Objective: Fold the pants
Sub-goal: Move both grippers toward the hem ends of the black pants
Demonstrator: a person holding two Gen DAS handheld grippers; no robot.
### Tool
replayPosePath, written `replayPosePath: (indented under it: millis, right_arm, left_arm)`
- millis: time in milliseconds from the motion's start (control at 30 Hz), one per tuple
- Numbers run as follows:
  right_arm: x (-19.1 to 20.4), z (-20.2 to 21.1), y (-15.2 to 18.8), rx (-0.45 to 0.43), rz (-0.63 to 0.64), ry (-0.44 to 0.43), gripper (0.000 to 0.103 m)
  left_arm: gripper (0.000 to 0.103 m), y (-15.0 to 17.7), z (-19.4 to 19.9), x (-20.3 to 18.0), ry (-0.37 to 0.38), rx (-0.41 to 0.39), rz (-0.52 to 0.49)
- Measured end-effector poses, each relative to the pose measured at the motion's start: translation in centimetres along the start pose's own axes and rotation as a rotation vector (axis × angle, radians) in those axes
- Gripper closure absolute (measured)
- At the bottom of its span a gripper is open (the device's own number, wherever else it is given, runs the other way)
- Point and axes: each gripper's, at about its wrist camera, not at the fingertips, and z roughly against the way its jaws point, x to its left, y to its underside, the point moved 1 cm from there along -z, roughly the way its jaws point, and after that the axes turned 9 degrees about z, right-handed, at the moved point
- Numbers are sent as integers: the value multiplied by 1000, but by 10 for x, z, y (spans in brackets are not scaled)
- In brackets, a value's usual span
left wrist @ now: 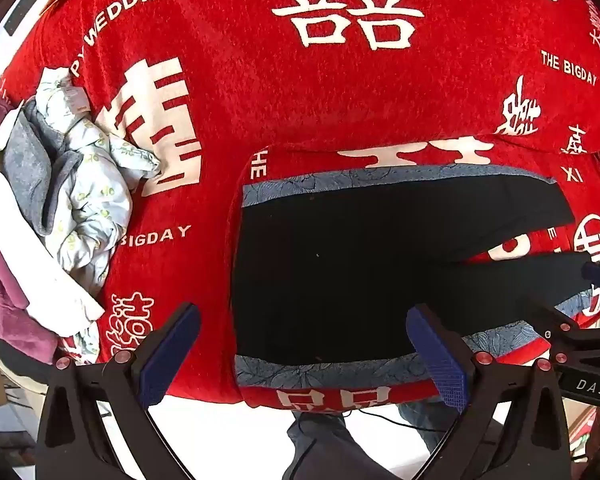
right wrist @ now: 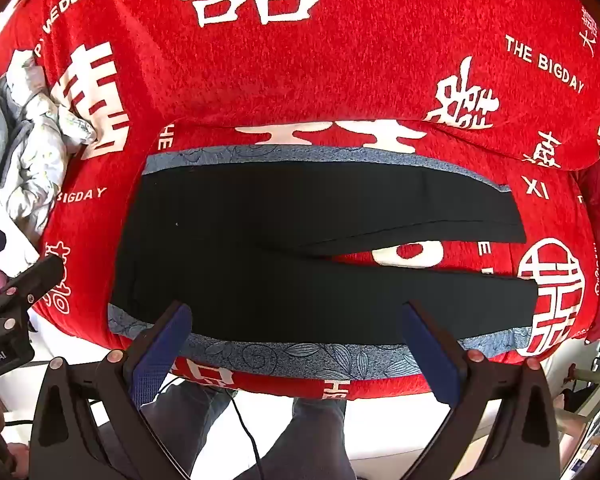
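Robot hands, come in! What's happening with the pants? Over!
Both grippers open, left gripper, right gripper. Black pants flat, unfolded, legs apart. Nothing blocking.

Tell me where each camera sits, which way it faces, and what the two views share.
Left wrist: on the left gripper, facing steeply down at the black pants' waist end; jaws open, person's legs below.
Right wrist: on the right gripper, facing down at the pants' legs; jaws open.
Shared: pants, red blanket, clothes pile, each other's gripper.
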Motion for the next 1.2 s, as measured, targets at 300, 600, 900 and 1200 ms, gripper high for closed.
replayPosePath:
  millis: [300,600,900,1200]
  right_arm:
    - [1,1,-1,-6,5,-15,0]
    - [2,0,-3,-3,8,-12,0]
    - [4,-1,-2,0,16,-14,0]
    - [-3,-1,-1,-5,27,-41,0]
  left_arm:
    - [0,-1,-1,2,-8,3,-5]
    - [0,-1,-3,4,-15,4,-5]
    - [0,3,-3,10,-25,9,3]
    - [0,6,2,2,-51,26,32]
